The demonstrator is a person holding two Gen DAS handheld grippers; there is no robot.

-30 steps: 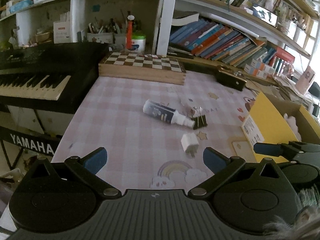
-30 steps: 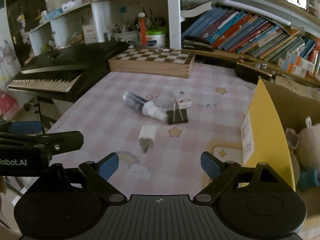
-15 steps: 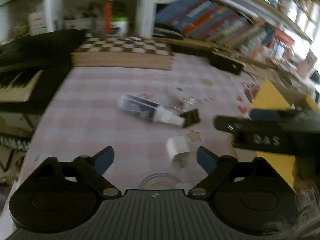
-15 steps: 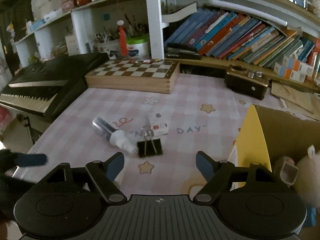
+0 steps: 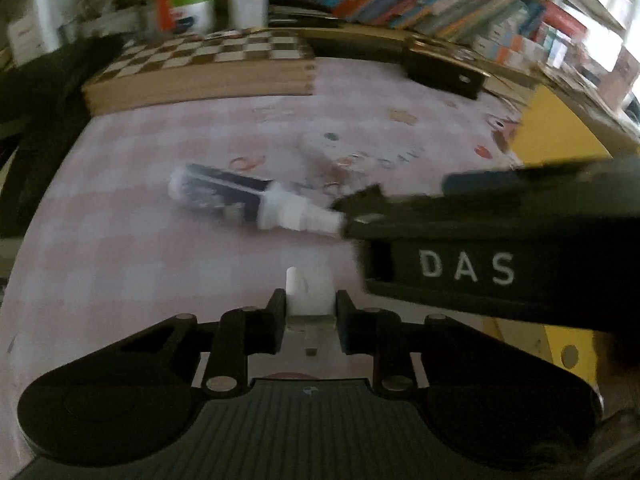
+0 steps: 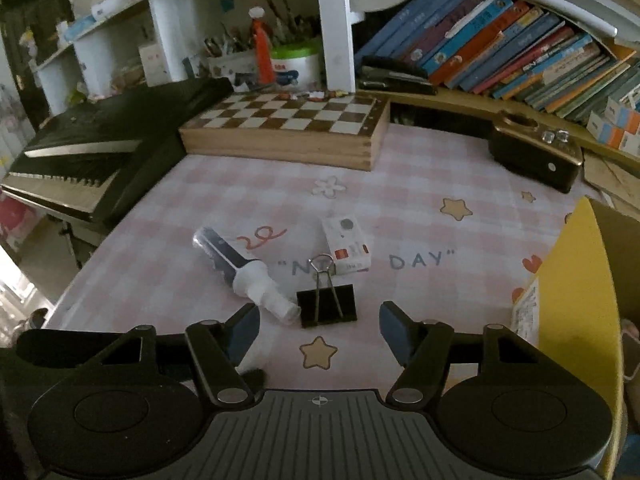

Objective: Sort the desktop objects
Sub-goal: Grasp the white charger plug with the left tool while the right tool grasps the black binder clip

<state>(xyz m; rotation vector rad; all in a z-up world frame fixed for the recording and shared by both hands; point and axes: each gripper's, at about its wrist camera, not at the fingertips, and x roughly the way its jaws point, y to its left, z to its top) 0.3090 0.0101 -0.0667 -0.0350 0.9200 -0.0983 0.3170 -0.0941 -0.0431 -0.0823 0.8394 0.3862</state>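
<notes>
My left gripper is shut on a white charger plug low over the pink checked tablecloth. A dark spray bottle with a white nozzle lies ahead of it. My right gripper is open and empty, just in front of a black binder clip. The spray bottle lies left of the clip and a small white box lies behind it. The right gripper's body crosses the left wrist view at the right and hides the clip there.
A yellow cardboard box stands at the right table edge. A wooden chessboard box lies at the back, a black keyboard at the left, a black case at the back right. Bookshelves rise behind.
My left gripper moved forward and down and shut on the white plug. My right gripper moved forward over the table toward the binder clip and stayed open.
</notes>
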